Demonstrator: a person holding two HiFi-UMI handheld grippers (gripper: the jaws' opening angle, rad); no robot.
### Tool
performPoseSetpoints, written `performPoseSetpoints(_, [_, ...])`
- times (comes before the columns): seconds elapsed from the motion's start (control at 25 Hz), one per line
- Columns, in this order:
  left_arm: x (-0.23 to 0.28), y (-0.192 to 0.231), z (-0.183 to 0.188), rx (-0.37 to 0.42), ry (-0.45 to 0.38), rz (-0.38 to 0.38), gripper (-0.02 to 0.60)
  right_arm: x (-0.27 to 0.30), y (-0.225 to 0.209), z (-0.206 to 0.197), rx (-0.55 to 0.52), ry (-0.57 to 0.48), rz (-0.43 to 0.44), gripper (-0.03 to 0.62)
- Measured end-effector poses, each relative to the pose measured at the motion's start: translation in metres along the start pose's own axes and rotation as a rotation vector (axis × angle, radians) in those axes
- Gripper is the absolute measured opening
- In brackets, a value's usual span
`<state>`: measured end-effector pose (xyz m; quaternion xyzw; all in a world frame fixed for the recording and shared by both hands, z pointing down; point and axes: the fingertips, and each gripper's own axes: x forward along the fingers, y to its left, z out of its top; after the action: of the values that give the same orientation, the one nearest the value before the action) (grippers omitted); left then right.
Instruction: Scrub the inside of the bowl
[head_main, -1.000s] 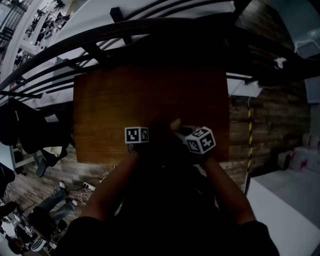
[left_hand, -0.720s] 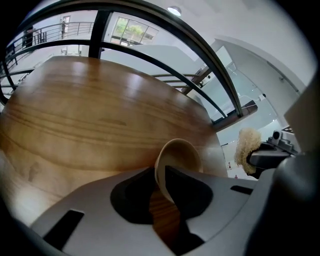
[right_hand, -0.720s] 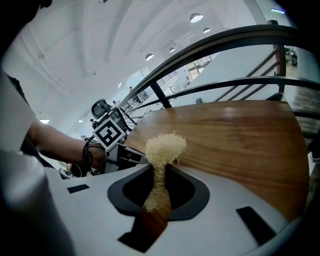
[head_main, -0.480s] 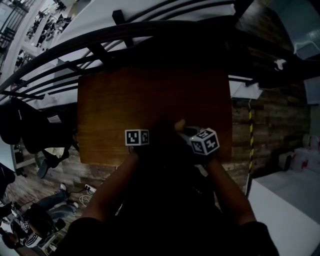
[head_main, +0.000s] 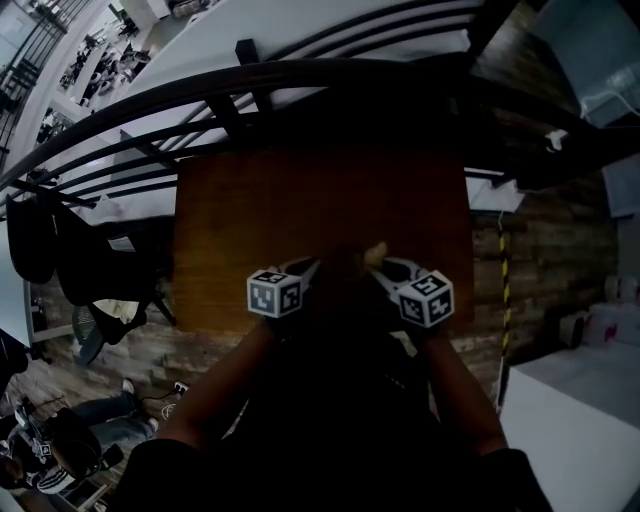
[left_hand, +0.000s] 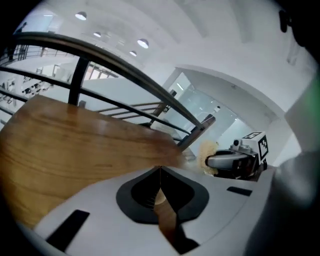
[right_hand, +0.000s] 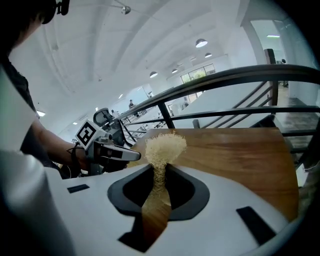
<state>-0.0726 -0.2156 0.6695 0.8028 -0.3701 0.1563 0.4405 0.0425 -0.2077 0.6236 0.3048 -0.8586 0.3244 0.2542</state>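
Observation:
My right gripper (right_hand: 161, 172) is shut on a straw-coloured fibre scrubber (right_hand: 165, 146), whose tuft sticks out past the fingertips. In the head view the scrubber (head_main: 375, 252) shows as a pale spot between the two grippers above the near edge of the brown wooden table (head_main: 320, 205). My left gripper (left_hand: 160, 176) has just been closing and its jaws now meet with nothing between them. In the head view the left gripper (head_main: 310, 265) is close beside the right gripper (head_main: 378, 264). No bowl shows in any view.
A dark metal railing (head_main: 300, 85) curves along the table's far side. Black chairs (head_main: 90, 270) stand left of the table, and a wood-plank floor with a yellow-black striped post (head_main: 502, 290) lies to the right. The person's dark torso and arms fill the lower head view.
Both grippers have lifted and moved a little further over the table. The left gripper has rolled, so its marker cube now sits tilted. The scrubber stays in the right gripper.

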Motion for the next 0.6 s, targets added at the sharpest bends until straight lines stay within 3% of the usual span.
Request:
performPoseSetpoints(0.32, [-0.062,-0.063,0.022,0.304,-0.128,-0.158,-0.003,-0.026,0.036,0.005,-0.023,-0.078,-0.057,0.075])
performPoseSetpoints(0.48, [-0.079,-0.071,0.015,0.328,-0.162,-0.167,-0.003,-0.043,0.033,-0.001,-0.006,-0.106,-0.082,0.075])
performPoseSetpoints(0.6, [-0.091,-0.07,0.004,0.269,-0.163,-0.155,-0.003,-0.057,0.032,-0.006,0.009,-0.126,-0.087,0.075])
